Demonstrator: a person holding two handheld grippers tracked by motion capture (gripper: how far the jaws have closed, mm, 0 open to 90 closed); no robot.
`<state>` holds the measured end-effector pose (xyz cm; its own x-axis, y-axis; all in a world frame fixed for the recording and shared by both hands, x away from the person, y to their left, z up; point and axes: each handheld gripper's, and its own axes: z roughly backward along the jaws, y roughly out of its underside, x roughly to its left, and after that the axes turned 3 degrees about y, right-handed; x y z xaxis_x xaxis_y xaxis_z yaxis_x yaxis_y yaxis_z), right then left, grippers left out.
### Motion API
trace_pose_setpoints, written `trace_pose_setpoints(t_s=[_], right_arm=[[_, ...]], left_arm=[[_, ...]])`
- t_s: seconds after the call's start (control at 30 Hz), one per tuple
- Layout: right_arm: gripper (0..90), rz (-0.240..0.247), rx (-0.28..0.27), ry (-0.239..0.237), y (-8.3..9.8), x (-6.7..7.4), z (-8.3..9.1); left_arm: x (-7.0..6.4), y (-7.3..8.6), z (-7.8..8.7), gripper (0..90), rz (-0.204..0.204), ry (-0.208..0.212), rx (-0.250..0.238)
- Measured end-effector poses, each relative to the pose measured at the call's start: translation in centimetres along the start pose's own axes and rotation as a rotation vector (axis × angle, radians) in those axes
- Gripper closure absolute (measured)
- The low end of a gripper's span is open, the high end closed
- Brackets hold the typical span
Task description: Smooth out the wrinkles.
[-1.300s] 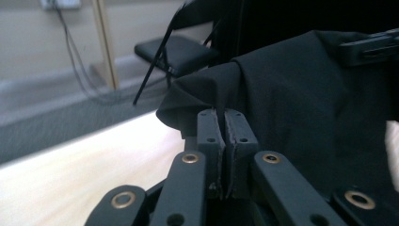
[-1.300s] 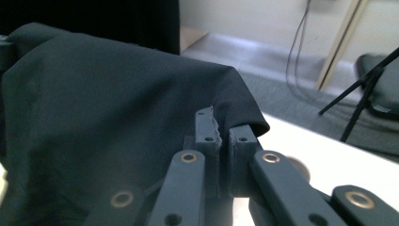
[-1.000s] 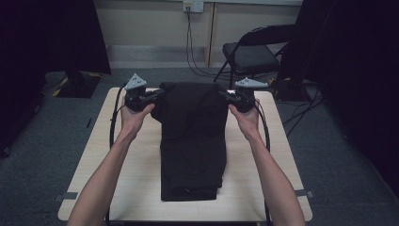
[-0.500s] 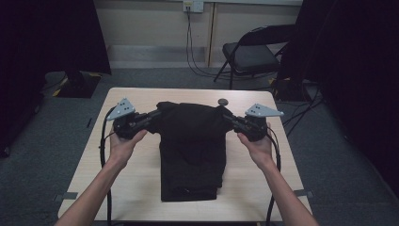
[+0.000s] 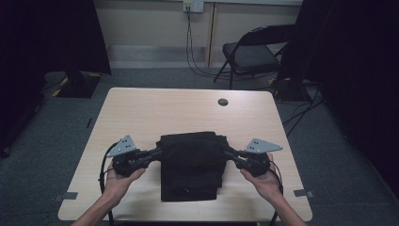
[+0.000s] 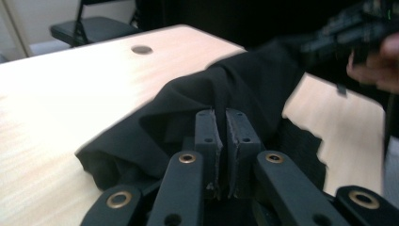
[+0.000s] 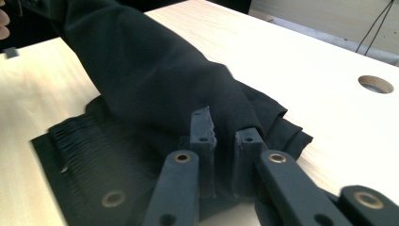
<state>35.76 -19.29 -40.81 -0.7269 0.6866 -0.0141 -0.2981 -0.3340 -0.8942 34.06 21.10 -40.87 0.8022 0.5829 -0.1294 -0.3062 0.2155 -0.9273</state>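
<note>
My worktop is pale wood-grain laminate with rounded corners and a round cable hole, set on grey carpet; a black folding chair stands by the cream wall behind. The black garment, a matte soft weave folded into a rectangle, lies at the near centre. My left gripper pinches its left fold, jaws nearly together and just easing apart; my right gripper grips the right fold likewise.
</note>
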Motion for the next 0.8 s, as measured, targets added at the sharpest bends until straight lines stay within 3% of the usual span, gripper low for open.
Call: trace_pose_setpoints(t_s=[0.03,0.07,0.1,0.17,0.23,0.3,0.33,0.4,0.47,0.57,0.63,0.73,0.77,0.8], right_arm=[[79.5,-0.004,-0.006,-0.004,0.1,0.0,0.4],[78.4,-0.012,-0.008,-0.013,0.3,0.1,0.6],[76.5,-0.017,0.012,-0.026,0.9,0.3,0.8],[71.1,-0.01,0.046,-0.033,2.1,0.8,1.1],[62.9,-0.025,0.055,-0.034,3.0,1.1,1.6],[53.1,-0.052,0.059,-0.02,3.5,1.0,2.2],[50.8,-0.058,0.065,-0.02,3.3,0.8,2.5],[47.8,-0.064,0.048,-0.026,2.6,0.2,2.8],[47.6,-0.081,0.0,0.007,1.5,-0.3,2.6],[54.3,-0.061,-0.007,-0.021,0.3,0.1,0.8],[59.4,-0.038,0.031,-0.062,-0.2,1.0,-1.5],[61.3,-0.009,0.118,-0.112,0.0,2.8,-5.0],[63.5,-0.012,0.162,-0.136,0.7,3.5,-6.6],[63.5,-0.012,0.162,-0.136,0.7,3.5,-6.6]], left_arm=[[-0.1,0.2,0.2,84.2,0.012,0.003,-0.007],[-0.3,0.6,0.3,84.0,0.033,0.038,0.008],[-0.6,0.9,0.4,82.9,0.013,0.025,0.017],[-0.9,1.4,0.5,79.6,0.026,0.059,0.033],[-1.2,1.5,0.9,75.7,0.005,0.043,0.043],[-1.1,1.3,1.1,60.1,0.041,0.075,0.038],[-1.2,1.1,1.1,55.9,0.038,0.065,0.034],[-0.9,0.7,0.5,55.9,0.013,0.032,0.034],[-0.4,0.4,-0.5,54.7,0.017,0.002,0.037],[0.2,0.2,-3.7,56.3,0.011,0.023,0.132],[-0.1,0.4,-5.4,59.3,0.03,0.071,0.178],[-1.2,1.5,-7.3,62.2,-0.015,0.134,0.254],[-1.6,1.9,-7.6,61.1,-0.03,0.136,0.286],[-1.9,2.4,-7.8,61.1,-0.025,0.158,0.318]])
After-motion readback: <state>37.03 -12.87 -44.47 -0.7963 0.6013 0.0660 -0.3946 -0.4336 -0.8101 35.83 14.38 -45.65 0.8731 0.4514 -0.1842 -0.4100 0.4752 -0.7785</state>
